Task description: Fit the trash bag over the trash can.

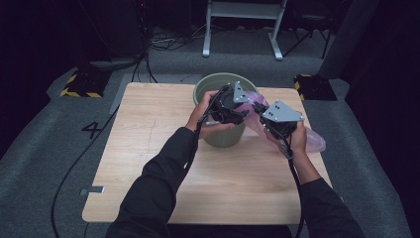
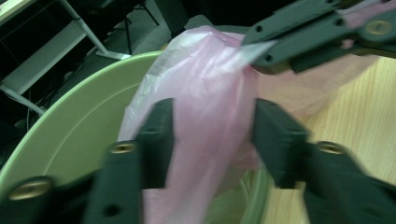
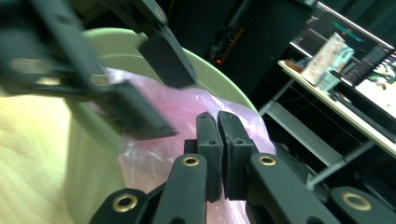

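Observation:
A pale green bucket [image 1: 208,82] stands at the table's far middle. A thin pink plastic bag [image 1: 314,141] hangs over its right rim and trails onto the table. My left gripper [image 1: 242,115] hovers over the bucket's right side. In the left gripper view its jaws stand apart on either side of a loose fold of the bag [image 2: 210,93], above the bucket rim [image 2: 79,135]. My right gripper [image 1: 261,110] is shut on the bag's edge, as its jaws [image 2: 254,53] show pinching the film. In the right gripper view its jaws [image 3: 218,140] are pressed together in front of the bag [image 3: 187,107].
The light wooden table [image 1: 148,148] has bare room to the left and front of the bucket. Behind it are a white metal frame [image 1: 242,29], cables on the grey floor, and two yellow-and-black striped bases [image 1: 81,84].

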Demonstrator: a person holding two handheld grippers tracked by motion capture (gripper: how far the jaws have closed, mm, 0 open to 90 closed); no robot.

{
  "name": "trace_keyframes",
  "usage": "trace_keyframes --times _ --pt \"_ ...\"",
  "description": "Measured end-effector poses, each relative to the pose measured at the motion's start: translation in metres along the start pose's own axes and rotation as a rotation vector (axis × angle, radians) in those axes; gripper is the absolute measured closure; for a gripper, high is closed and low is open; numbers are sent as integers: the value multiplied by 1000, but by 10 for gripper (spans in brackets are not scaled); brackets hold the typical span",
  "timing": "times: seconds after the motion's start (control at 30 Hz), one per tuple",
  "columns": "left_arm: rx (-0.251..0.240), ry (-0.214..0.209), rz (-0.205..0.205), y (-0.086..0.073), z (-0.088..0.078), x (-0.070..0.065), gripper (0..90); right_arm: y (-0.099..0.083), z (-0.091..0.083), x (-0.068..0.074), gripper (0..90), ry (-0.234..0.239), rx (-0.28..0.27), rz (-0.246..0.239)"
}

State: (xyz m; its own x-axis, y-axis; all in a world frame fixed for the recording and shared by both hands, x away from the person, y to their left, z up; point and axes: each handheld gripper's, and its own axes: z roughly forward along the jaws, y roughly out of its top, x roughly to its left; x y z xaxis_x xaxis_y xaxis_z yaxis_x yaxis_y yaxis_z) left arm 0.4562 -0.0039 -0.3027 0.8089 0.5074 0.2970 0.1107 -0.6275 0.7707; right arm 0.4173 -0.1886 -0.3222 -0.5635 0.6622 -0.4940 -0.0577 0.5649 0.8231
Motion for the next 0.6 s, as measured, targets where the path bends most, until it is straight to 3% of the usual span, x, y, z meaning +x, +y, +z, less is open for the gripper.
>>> trace_keyframes --times 0.03,0.1,0.23,0.4,0.6 --pt "6 5 14 0 0 0 627 1 -1 1 859 12 -4 -5" --pt "16 12 28 -2 0 1 737 2 -3 4 827 33 -14 -13" --pt "31 33 40 -7 3 5 857 3 -8 5 694 61 -24 9" --pt "31 47 -1 -16 2 15 892 -2 -16 2 439 106 -2 54" --pt "40 51 -29 -29 -2 31 893 -17 -33 0 346 164 68 31"
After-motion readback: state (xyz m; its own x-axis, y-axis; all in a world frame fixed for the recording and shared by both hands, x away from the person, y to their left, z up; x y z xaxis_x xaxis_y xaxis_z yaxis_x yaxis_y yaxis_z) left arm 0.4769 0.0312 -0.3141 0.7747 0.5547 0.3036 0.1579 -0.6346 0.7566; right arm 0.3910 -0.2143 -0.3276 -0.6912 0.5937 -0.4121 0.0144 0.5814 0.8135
